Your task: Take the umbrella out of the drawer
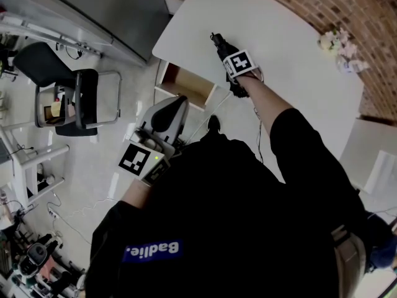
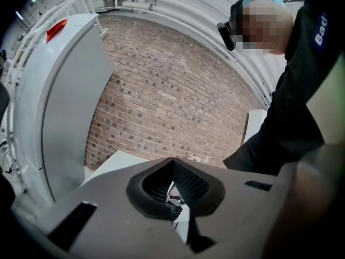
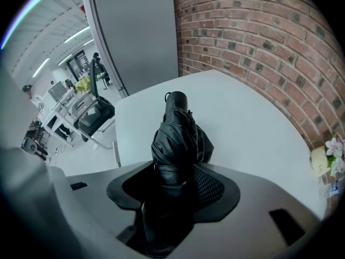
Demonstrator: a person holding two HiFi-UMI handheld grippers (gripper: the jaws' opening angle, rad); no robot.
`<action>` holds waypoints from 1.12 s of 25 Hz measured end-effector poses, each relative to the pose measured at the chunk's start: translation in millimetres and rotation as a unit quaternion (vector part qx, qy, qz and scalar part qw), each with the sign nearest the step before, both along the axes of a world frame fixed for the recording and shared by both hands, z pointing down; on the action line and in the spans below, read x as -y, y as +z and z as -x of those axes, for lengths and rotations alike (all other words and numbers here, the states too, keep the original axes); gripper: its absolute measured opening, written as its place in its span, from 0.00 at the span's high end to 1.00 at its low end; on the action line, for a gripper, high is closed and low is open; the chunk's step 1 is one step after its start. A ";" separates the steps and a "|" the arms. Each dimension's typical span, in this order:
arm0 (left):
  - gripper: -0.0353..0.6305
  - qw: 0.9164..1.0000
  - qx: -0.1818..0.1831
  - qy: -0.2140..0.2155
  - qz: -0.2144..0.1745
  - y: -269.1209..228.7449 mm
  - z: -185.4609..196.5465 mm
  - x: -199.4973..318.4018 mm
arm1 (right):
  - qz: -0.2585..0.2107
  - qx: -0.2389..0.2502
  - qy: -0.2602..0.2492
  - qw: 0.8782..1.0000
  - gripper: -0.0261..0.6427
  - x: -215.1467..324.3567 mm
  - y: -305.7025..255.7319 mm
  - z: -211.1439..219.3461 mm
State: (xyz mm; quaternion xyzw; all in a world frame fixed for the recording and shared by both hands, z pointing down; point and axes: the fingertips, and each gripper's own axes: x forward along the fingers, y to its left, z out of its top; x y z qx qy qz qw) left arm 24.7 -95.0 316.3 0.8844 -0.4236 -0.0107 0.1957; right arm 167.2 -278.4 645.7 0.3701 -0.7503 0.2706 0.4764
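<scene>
A: Where are the arms?
B: Right arm stretched forward, right tool tilted down, jaws clamped on the umbrella. Left tool held close to the body, roughly level, jaws together, empty.

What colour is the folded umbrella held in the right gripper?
The umbrella is black all over; it shows best in the right gripper view.

Light was bright, even, diffuse; ceiling strip lights glowed in right gripper view. White table slightly washed out, shadows soft. Black umbrella lost detail. Gripper views fisheye-bent, corners vignetted black, foreground blurred.
</scene>
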 end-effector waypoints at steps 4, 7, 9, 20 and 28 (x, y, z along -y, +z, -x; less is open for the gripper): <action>0.95 1.000 0.007 -0.004 0.009 5.7 -2.2 -2.7 | 0.015 -0.015 0.015 1.000 0.61 1.0 15.1 -9.4; 0.95 1.000 0.011 -0.005 0.014 8.9 0.4 -5.3 | 0.010 -0.009 0.023 1.000 0.60 4.9 21.4 -8.7; 0.95 1.000 0.013 -0.005 0.015 8.7 3.9 -8.6 | 0.001 -0.007 0.026 1.000 0.59 6.5 23.0 -9.3; 0.95 1.000 0.005 0.006 -0.001 0.8 24.7 -13.3 | -0.043 0.016 -0.025 0.999 0.57 -9.3 -24.7 8.8; 0.95 0.999 -0.012 0.032 -0.026 -12.8 28.0 -14.3 | -0.140 0.042 -0.027 0.989 0.57 -26.2 -96.0 15.7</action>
